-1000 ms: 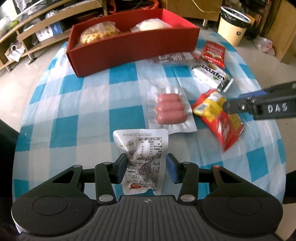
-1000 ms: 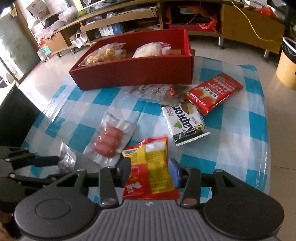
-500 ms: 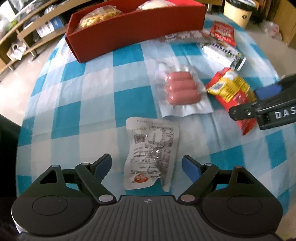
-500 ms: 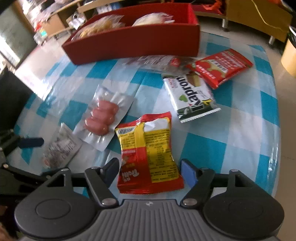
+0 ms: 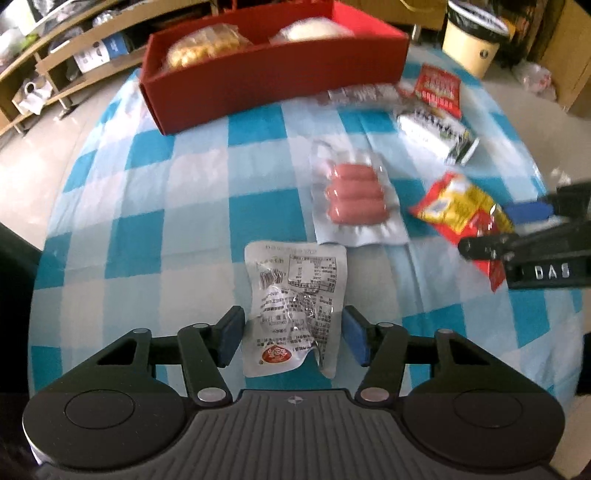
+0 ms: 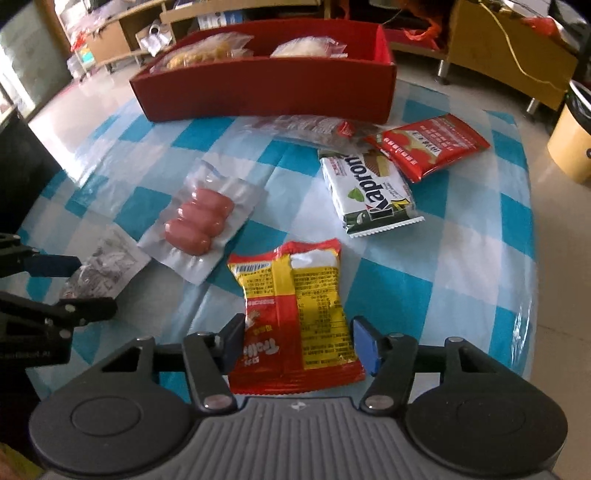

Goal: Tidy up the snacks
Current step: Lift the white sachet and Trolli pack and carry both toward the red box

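Note:
A silver foil snack packet point(image 5: 295, 280) lies flat on the blue-checked tablecloth point(image 5: 147, 206), between the fingers of my left gripper point(image 5: 293, 332). Its jaws are closing, and the pads stand at the packet's side edges without squeezing it. A red-and-yellow snack packet point(image 6: 295, 295) lies between the fingers of my right gripper point(image 6: 298, 343). Those jaws are closing too, pads just at its edges. A red box point(image 6: 266, 92) at the back holds two bagged snacks.
A vacuum pack of three sausages point(image 6: 197, 223) lies mid-table. A green-white wafer pack point(image 6: 369, 188), a red packet point(image 6: 428, 144) and a clear packet point(image 6: 306, 129) lie right of and below the box. A bin point(image 5: 472, 33) and shelves stand beyond the table.
Both grippers let go of their pinched packets, opened wide, and have narrowed again around them. The packets now lie flat on the cloth.

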A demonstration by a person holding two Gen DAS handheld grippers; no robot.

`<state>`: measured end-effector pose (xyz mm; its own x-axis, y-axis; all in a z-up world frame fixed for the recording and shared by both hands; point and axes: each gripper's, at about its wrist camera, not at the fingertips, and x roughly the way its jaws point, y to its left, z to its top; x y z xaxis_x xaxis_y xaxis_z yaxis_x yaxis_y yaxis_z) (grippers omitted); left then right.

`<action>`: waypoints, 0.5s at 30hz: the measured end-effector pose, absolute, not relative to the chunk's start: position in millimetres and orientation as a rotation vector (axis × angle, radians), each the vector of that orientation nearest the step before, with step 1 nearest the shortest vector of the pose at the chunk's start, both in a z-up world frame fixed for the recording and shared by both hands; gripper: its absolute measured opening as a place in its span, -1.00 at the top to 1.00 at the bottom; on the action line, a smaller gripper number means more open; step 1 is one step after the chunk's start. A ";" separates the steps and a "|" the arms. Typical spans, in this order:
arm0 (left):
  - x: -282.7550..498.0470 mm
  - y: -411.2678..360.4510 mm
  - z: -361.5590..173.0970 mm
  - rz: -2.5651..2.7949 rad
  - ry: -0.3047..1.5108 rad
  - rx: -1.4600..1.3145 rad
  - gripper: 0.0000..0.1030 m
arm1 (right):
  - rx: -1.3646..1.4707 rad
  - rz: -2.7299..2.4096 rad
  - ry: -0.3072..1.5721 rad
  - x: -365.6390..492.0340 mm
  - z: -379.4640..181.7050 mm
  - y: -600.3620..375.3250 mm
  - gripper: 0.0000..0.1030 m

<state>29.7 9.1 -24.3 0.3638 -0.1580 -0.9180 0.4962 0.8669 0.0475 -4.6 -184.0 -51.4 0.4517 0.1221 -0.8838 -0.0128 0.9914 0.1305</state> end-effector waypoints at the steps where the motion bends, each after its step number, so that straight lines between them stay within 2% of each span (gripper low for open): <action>1: 30.3 10.5 -22.1 -0.433 1.121 0.332 -0.26 | 0.127 0.083 1.090 -7.2 -48.0 -185.0 -0.16; 15: 34.7 14.8 -18.0 -0.448 1.145 0.259 -0.26 | 0.339 0.122 1.066 -20.0 -37.3 -199.7 -0.14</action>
